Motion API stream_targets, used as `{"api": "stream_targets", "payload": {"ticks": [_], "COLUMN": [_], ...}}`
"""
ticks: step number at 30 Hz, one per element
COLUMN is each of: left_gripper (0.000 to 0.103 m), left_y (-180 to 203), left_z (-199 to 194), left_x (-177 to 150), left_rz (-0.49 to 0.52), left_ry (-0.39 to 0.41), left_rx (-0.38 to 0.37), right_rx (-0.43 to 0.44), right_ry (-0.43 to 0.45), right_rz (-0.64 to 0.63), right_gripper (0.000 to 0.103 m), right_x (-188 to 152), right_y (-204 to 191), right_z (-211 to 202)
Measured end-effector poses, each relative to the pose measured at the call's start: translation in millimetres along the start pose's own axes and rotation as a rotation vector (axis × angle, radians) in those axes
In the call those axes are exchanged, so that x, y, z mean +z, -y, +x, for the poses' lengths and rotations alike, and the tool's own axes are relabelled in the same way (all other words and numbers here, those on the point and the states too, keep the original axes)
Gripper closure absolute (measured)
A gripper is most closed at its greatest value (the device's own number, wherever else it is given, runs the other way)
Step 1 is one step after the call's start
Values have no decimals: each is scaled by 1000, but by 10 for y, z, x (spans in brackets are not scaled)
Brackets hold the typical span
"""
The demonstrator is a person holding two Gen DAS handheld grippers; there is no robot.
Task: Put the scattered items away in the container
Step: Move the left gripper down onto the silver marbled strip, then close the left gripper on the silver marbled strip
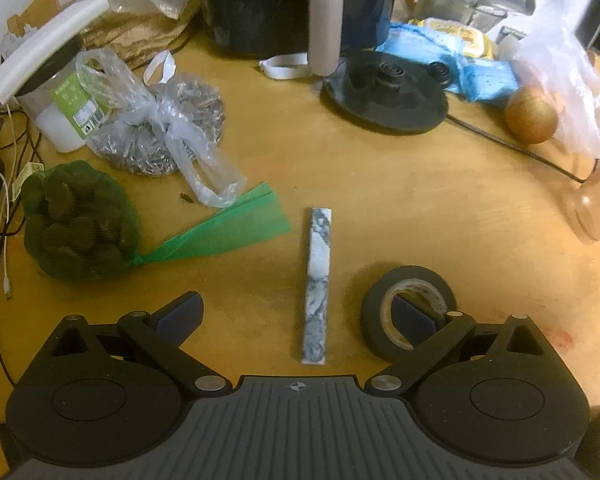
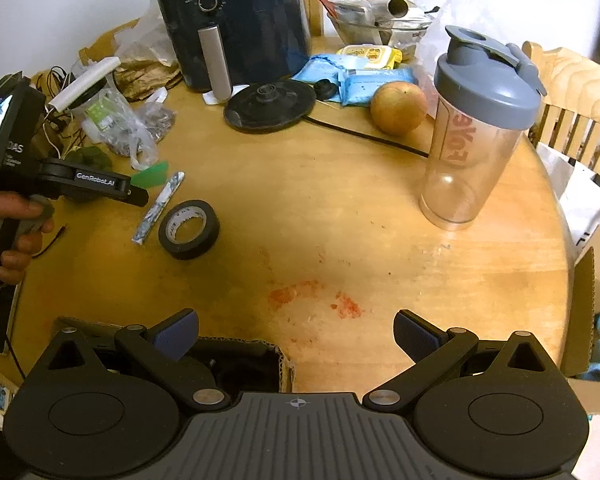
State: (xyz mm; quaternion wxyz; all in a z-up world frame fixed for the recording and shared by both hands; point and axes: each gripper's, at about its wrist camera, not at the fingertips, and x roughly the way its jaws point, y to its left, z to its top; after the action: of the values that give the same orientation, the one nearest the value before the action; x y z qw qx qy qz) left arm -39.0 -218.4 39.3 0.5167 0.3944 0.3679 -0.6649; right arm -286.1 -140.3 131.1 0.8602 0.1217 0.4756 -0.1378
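Left tongs [image 1: 296, 316] straddle marbled bar [image 1: 318, 284].

"GenRobot.AI" stands in white on the black side of the left gripper [image 2: 138, 196], left of the shaker bottle [image 2: 476, 128]. Its body further left carries "DAS", with smaller lines below too small to read. The shaker bottle itself bears red letters seen mirrored through its clear wall; they cannot be made out reliably.
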Motion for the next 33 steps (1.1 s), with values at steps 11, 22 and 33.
{"api": "stream_targets", "payload": {"ticks": [11, 22, 33], "left_gripper": [5, 36, 79], "left_y": [-74, -75, 17], "left_z": [370, 528, 489], "left_x": [142, 190, 207], "left_rz": [17, 24, 47], "left_ry": [-82, -127, -113], "left_rx": [26, 14, 11], "right_rx": [-43, -79, -89], "right_ry": [-12, -16, -8], "right_rz": [76, 127, 154], "right_gripper": [0, 0, 0], "right_x": [-62, -98, -88], "right_y": [39, 54, 46], "right_z": [-19, -46, -41]}}
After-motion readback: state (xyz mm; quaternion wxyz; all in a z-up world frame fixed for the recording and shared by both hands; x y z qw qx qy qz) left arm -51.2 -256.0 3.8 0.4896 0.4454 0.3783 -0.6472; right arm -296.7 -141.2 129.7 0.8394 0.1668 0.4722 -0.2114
